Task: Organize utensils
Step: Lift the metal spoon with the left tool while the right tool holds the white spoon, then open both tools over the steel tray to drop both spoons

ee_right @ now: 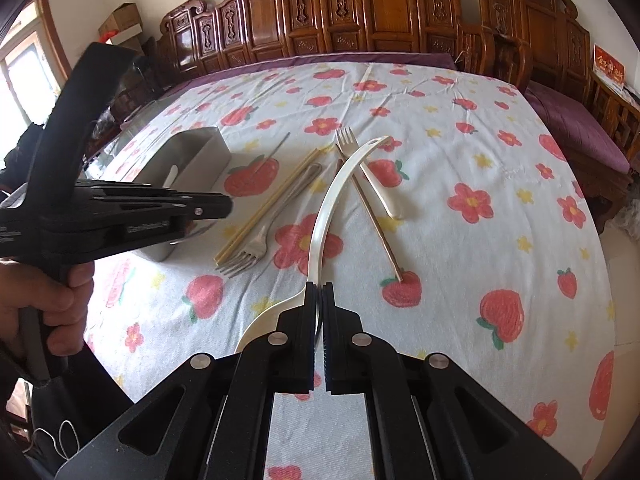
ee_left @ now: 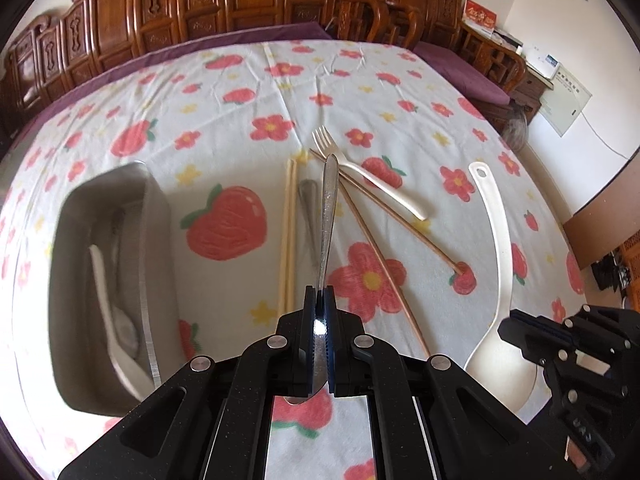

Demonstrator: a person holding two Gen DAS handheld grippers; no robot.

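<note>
My left gripper [ee_left: 319, 292] is shut on a metal utensil [ee_left: 329, 216], held edge-on above the cloth, handle pointing away. My right gripper [ee_right: 319, 286] is shut on the neck of a white ladle [ee_right: 325, 208], whose handle rises ahead; in the left wrist view the ladle [ee_left: 496, 240] lies at the right. A grey metal box [ee_left: 80, 280] at the left holds a white spoon [ee_left: 105, 308] and a metal one. On the cloth lie a white fork [ee_left: 372, 176], pale chopsticks [ee_left: 289, 232] and brown chopsticks [ee_left: 372, 248]. A metal fork [ee_right: 262, 236] lies beside the pale chopsticks.
The table carries a white cloth [ee_right: 460, 152] printed with strawberries and flowers. Carved wooden chairs [ee_right: 360, 8] line its far side. A purple-cushioned bench [ee_right: 576, 128] stands at the right. The left gripper's body [ee_right: 120, 208] and the hand holding it fill the left of the right wrist view.
</note>
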